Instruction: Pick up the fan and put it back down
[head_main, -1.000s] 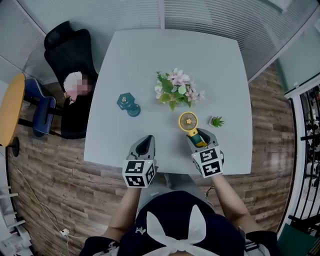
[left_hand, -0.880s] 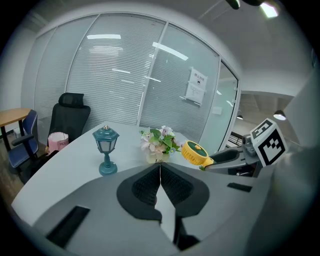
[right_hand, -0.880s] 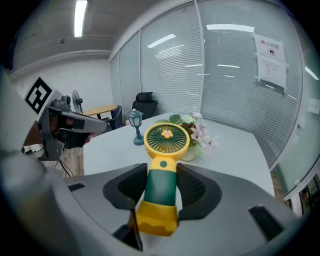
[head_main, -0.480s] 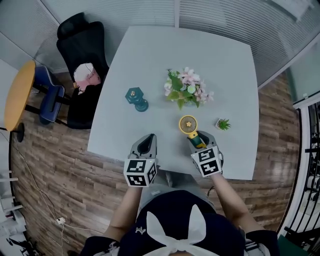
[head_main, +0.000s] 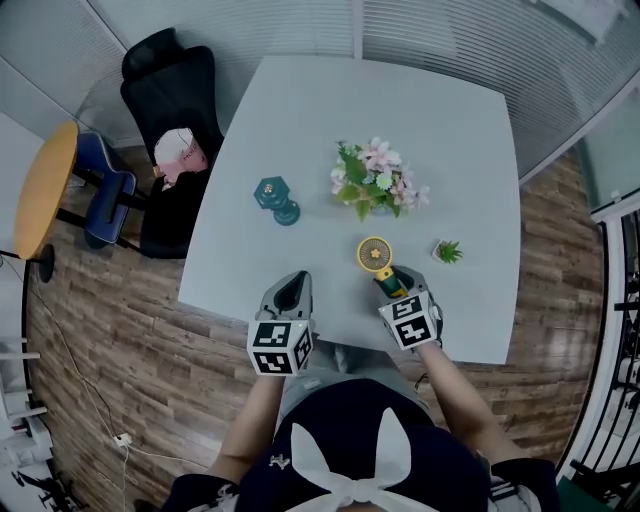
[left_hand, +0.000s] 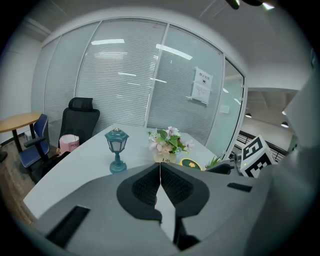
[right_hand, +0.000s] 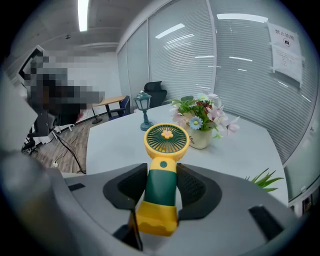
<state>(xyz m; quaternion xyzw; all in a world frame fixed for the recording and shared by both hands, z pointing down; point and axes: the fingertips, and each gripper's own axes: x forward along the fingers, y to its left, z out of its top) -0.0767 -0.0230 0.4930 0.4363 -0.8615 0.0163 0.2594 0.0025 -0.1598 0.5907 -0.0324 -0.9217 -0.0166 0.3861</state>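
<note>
With my right tongs (right_hand: 162, 181) pinching the fan (right_hand: 166, 138) and my left tongs (left_hand: 160, 172) pressed together, I reckon I'm putting it back: rest it on the table (head_main: 300, 130), then spread.

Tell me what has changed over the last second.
The right gripper has lowered the fan toward the table, a little farther from the small plant, its jaws still shut on the handle. The left gripper stayed shut and empty; the lamp, flowers and small plant did not move.
</note>
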